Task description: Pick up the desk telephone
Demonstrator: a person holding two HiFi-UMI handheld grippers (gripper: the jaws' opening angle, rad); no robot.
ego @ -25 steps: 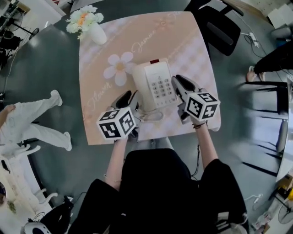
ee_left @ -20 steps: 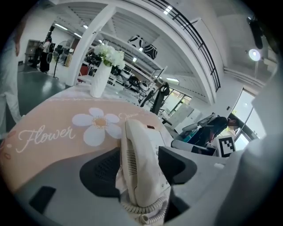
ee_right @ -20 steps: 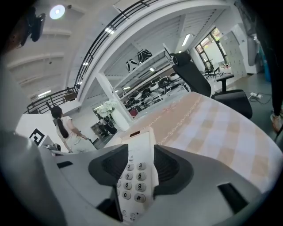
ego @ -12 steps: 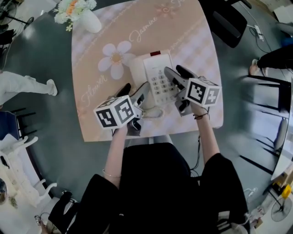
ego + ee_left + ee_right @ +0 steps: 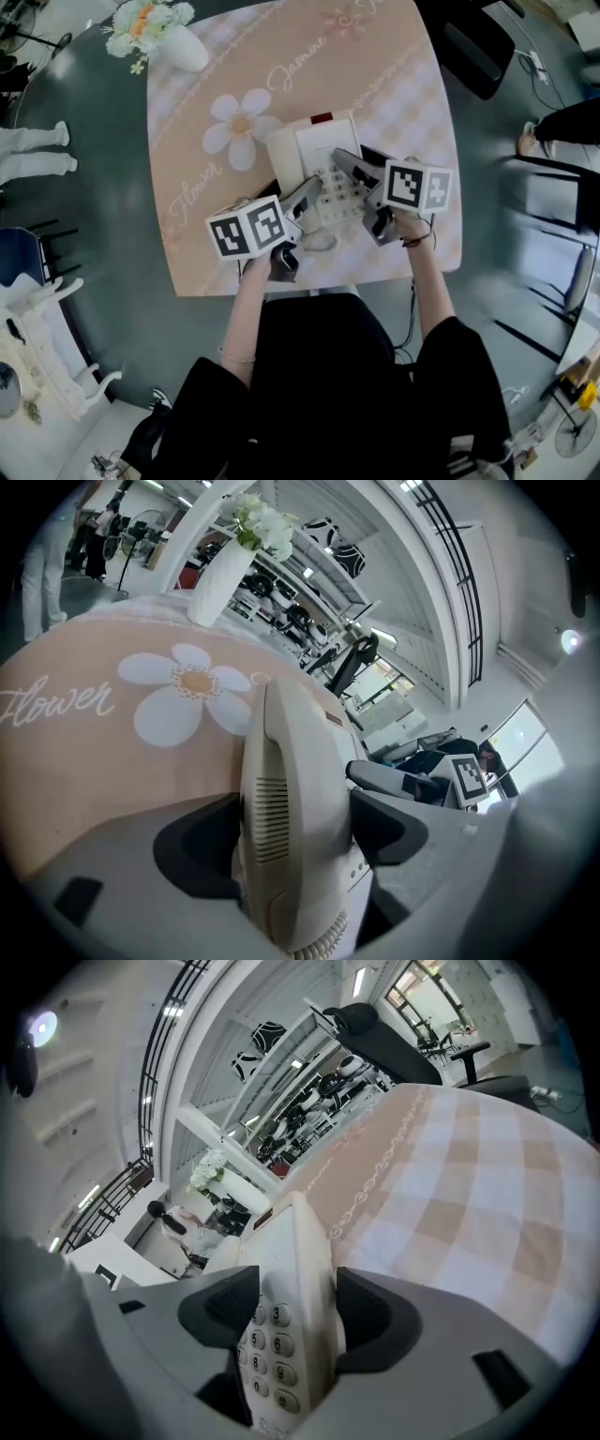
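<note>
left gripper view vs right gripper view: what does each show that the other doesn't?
Only the left gripper view: the desk telephone's handset side with a slotted grille, the coiled cord, the daisy print.
Only the right gripper view: the number keys and the tablecloth's checked part.
Both: the telephone between jaws that have just been opening, the left tool's in one, the right tool's in the other, and the flower vase far back.

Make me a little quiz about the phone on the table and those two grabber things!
1. True or false: the telephone lies on the floor.
2. What stands at the table's far left corner? A) flower vase B) lamp C) mug
3. What sits between the fingers of the left gripper and the right gripper?
Key: 1 false. 2 A. 3 the telephone; both grippers' fingers have just been opening and straddle its sides.
</note>
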